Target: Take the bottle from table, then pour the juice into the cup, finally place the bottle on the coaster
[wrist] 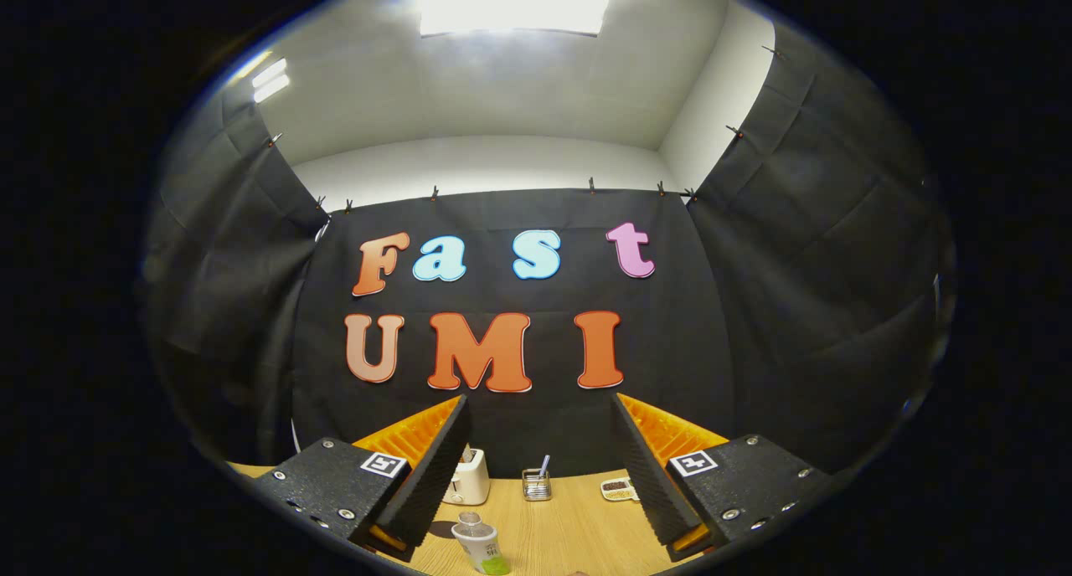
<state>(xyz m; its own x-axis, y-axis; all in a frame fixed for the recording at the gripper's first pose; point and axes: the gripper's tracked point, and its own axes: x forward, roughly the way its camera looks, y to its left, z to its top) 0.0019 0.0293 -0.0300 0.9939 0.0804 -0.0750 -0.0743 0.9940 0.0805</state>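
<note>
A small clear bottle [478, 544] with a white and green label stands upright on the wooden table [569, 526], low between my fingers and nearer the left one. A dark round coaster [442, 529] lies flat just behind the bottle, beside the left finger. My gripper [540, 421] is open, its fingers spread wide and held above the table, with nothing between them. I cannot make out a cup.
A white toaster [469, 477] stands at the back of the table near the left finger. A small wire holder with a stick [537, 482] sits at the back middle. A small dish of dark bits [618, 489] lies by the right finger.
</note>
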